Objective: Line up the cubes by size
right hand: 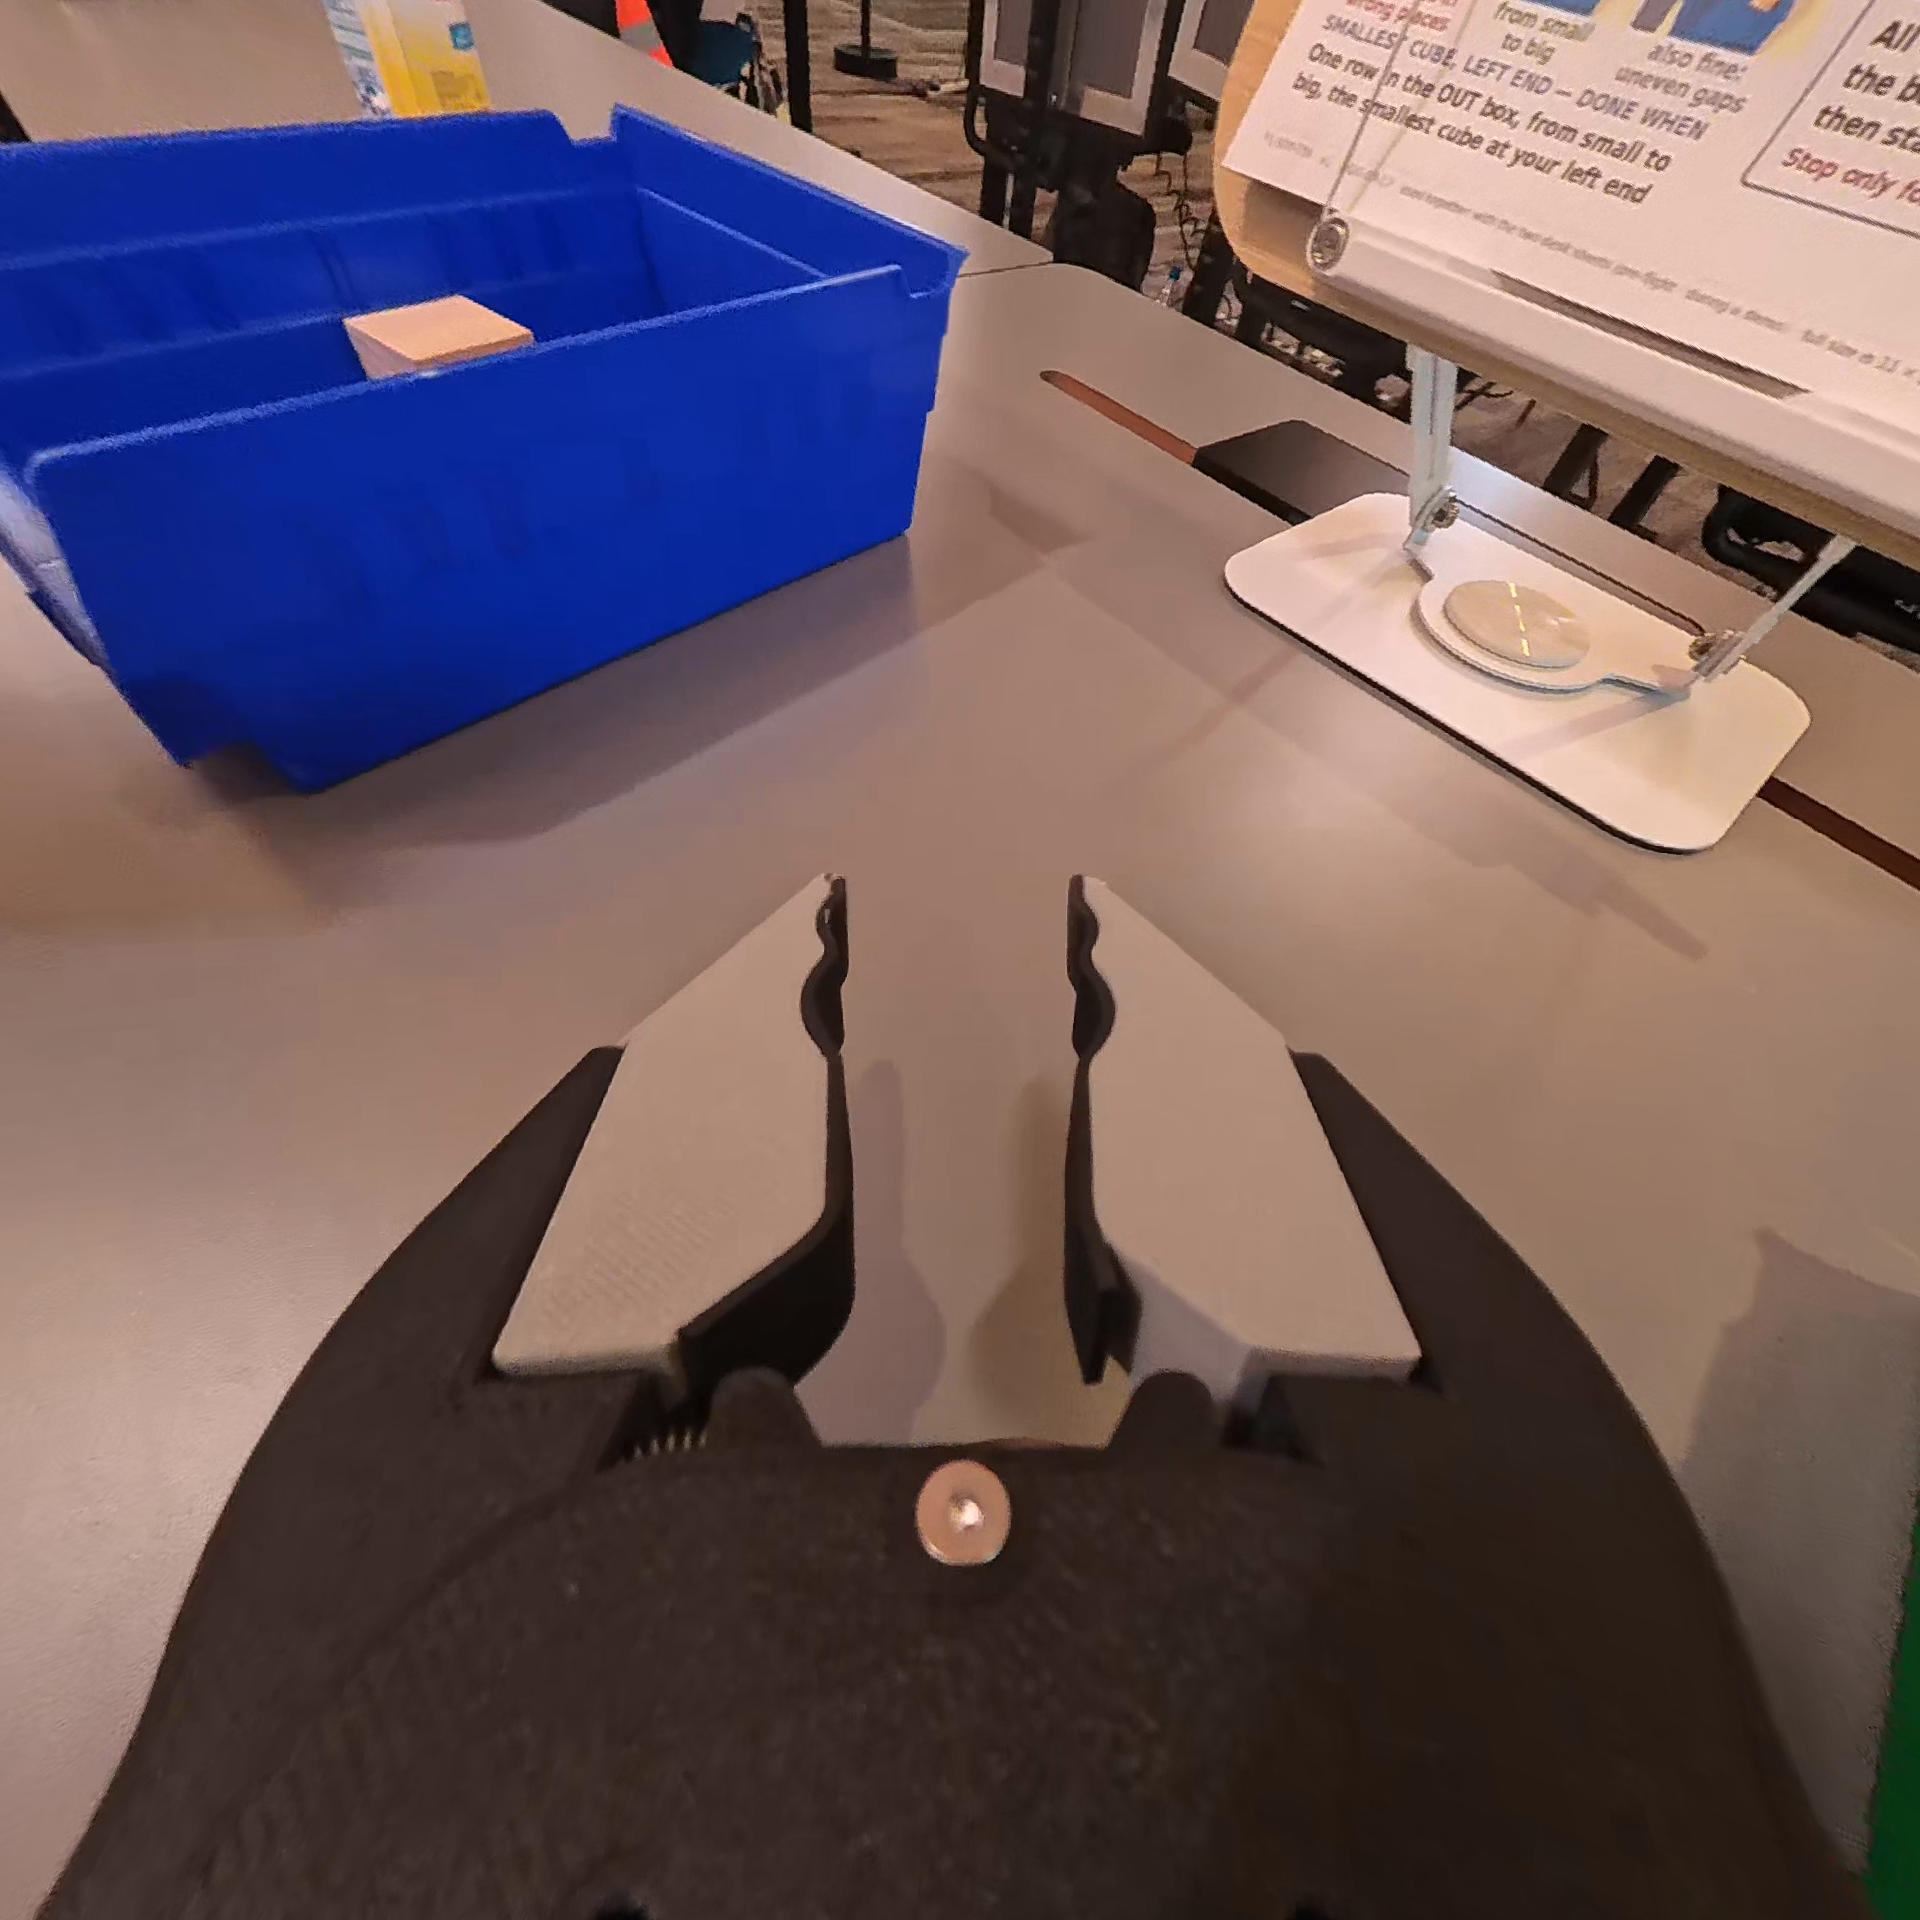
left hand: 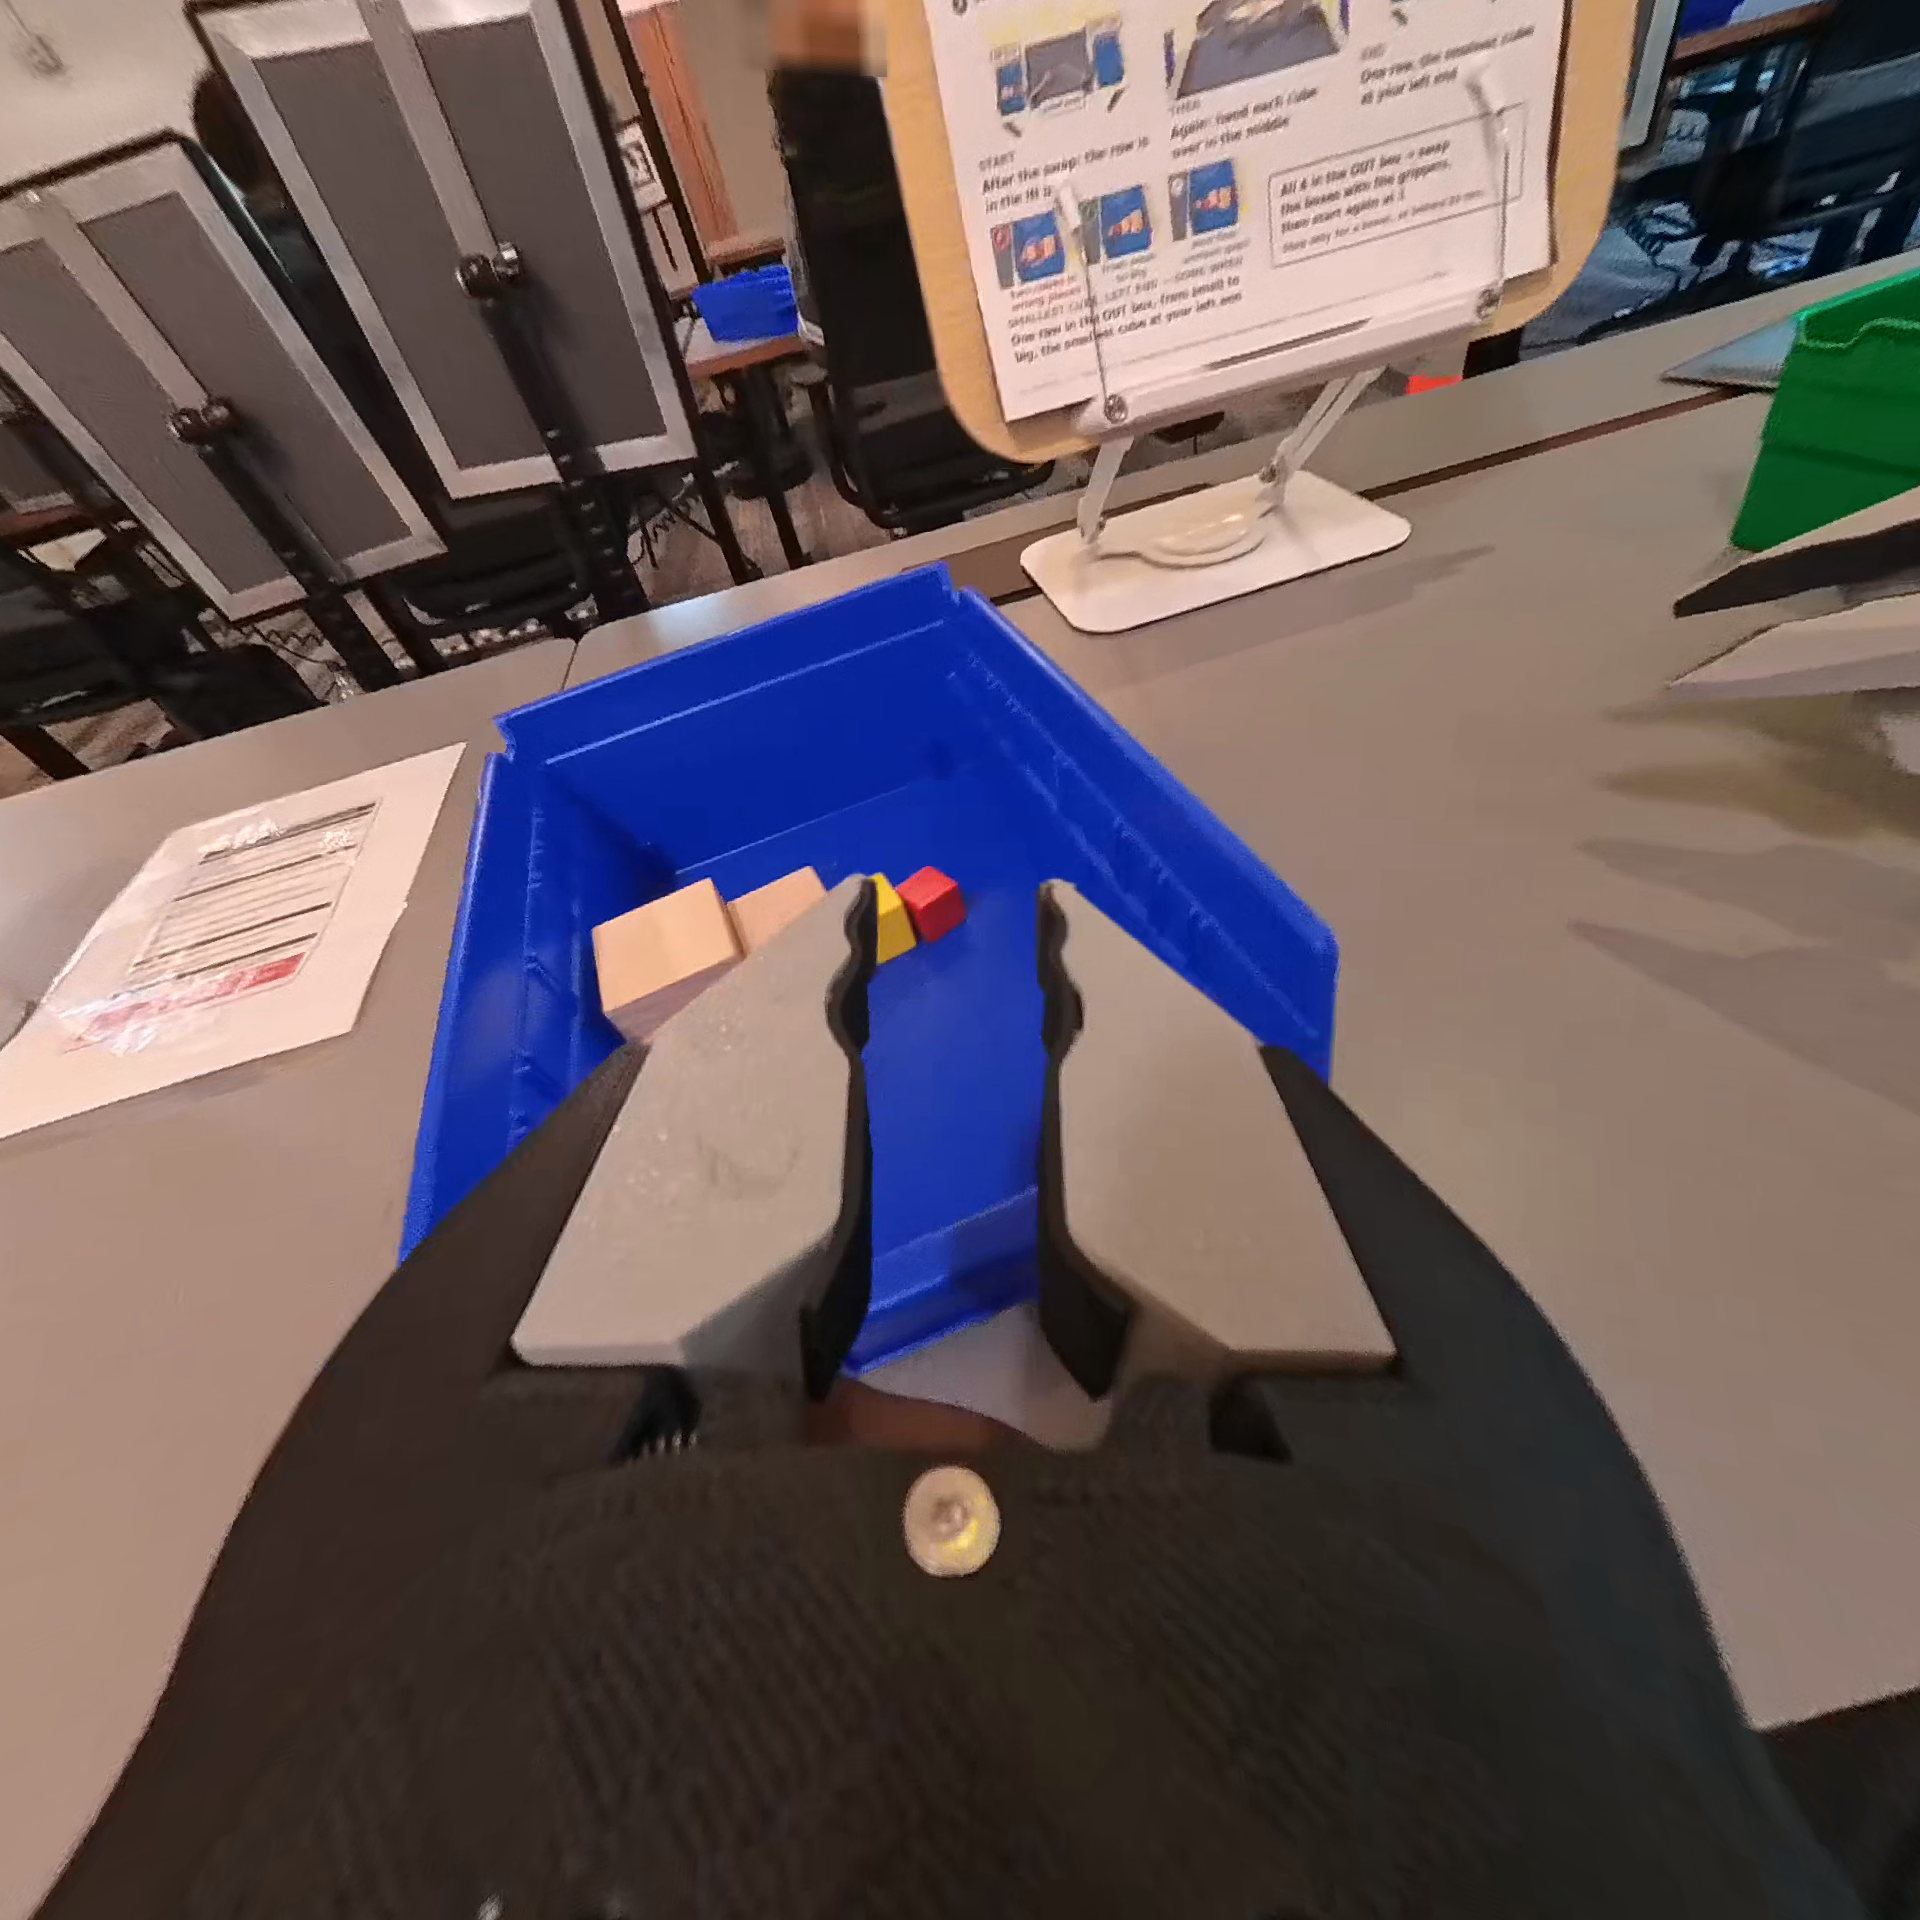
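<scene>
**Four cubes in a row, and my left fingers could undo it**

Left wrist view: my left gripper (left hand: 951, 904) hangs over the blue bin (left hand: 1195, 831) with its fingers spread apart and nothing between them. Just past my left fingertip (left hand: 831, 935) the cubes sit in a row on the bin floor: the large wooden cube (left hand: 665, 951) farthest to the left, the second wooden cube (left hand: 774, 906) beside it and partly hidden behind that finger, then the yellow cube (left hand: 891, 920) right at the fingertip's edge, and the small red cube (left hand: 932, 902) just beyond, ahead of the gap. I judge the row to be graded by size already. The danger is my own left finger: I cannot tell its height above the cubes, and if I dip or swing left it would clip the yellow or wooden cube and shove the line crooked. The red one looks light enough to skid at a touch.

Right wrist view: my right gripper (right hand: 956, 904) is also spread wide and empty, over bare grey table (right hand: 1039, 727). The bin (right hand: 468, 540) stands well ahead and to the left of my fingers, only one wooden cube (right hand: 436, 335) showing above its wall. A reach across could knock the bin wall and jolt everything inside; the white stand (right hand: 1507, 665) lies ahead to the right.
</scene>
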A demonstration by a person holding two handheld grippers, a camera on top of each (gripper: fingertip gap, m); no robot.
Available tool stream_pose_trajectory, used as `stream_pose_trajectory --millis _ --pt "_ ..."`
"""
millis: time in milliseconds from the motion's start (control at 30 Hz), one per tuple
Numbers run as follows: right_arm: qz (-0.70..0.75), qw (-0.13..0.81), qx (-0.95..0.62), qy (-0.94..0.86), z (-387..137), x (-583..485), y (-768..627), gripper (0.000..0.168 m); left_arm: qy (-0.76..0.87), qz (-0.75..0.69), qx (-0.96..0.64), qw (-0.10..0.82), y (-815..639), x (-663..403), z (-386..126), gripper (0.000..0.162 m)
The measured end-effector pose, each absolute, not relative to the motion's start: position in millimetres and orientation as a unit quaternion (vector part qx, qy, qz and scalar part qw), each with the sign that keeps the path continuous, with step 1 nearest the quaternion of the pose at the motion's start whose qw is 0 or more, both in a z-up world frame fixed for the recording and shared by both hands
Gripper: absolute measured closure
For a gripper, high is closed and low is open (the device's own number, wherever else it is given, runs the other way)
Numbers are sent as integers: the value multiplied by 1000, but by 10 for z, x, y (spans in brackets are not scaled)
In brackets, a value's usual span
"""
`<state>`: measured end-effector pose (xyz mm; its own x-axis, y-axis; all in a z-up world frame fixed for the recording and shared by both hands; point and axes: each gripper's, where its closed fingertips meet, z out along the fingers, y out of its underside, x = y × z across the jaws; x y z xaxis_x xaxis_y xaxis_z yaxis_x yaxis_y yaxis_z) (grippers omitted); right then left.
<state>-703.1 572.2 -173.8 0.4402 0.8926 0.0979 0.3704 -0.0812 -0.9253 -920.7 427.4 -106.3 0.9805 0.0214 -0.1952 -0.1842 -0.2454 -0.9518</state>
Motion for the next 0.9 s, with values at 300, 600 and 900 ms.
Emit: stream_pose_trajectory --millis 300,600,900 --pt "258 498 -667 -490 -1707 -7112 5547 128 130 51 -832 538 4558 -9221 -1175 125" --pt "240 512 -664 -489 -1705 -7101 5571 126 92 16 -805 586 4471 -8570 -1379 123" --pt "215 521 -672 -480 -1731 -7039 5658 122 88 141 -816 554 4695 -8518 -1774 125"
